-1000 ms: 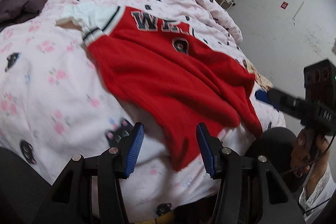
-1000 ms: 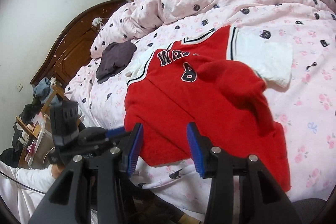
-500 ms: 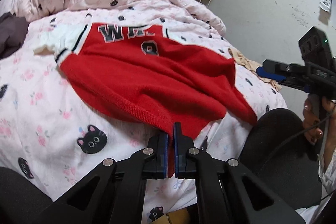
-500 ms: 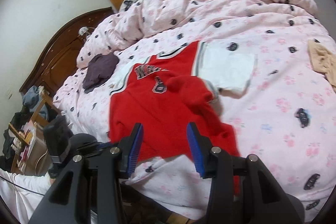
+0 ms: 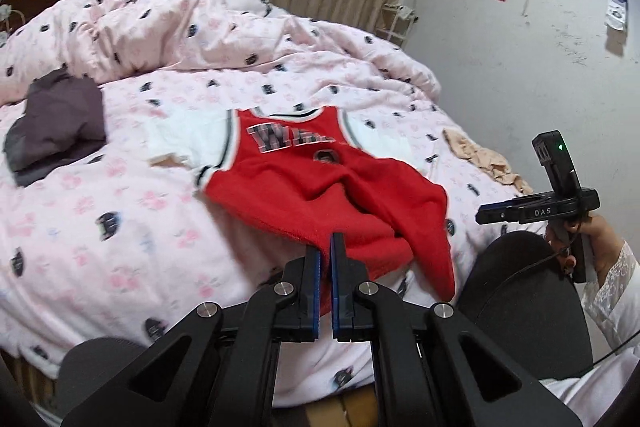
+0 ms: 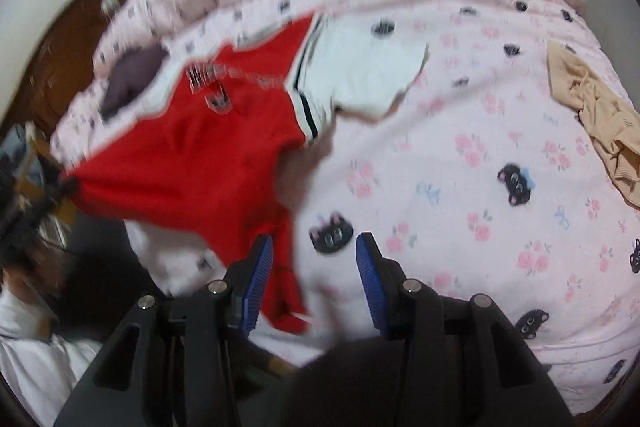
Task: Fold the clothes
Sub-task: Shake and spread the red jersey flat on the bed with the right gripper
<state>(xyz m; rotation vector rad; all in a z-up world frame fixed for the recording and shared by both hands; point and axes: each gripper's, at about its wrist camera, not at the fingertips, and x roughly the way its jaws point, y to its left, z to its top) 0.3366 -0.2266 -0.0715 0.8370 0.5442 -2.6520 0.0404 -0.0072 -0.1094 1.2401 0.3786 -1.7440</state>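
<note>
My left gripper [image 5: 325,255] is clamped tight on the near hem of the red jersey [image 5: 320,187], a pinch of red cloth showing between the blue pads, so that corner is already mine. The garment lies on the pink bedspread [image 5: 120,227], its long axis running from my left fingers out toward twelve o'clock, where the collar and the blurred chest lettering sit at the far end. What the next move seems to turn on is the other hem corner: from my right gripper [image 6: 314,267] a strip of red hem hangs at about ten o'clock, just inside my left pad, close but ungripped. My right jaws stand parted with nothing pressed between them, only bedspread and that red edge in the gap. So the right hand is the nearer one to that loose corner, and I judge it should shift slightly toward nine o'clock and close. The jersey is a thick, fleecy knit, soft and slumping into ridges, with white sleeves [image 6: 360,75] and striped trim. The bedspread is quilted cotton printed with roses and black cat faces. A beige garment [image 6: 588,119] lies at two o'clock, well apart.
</note>
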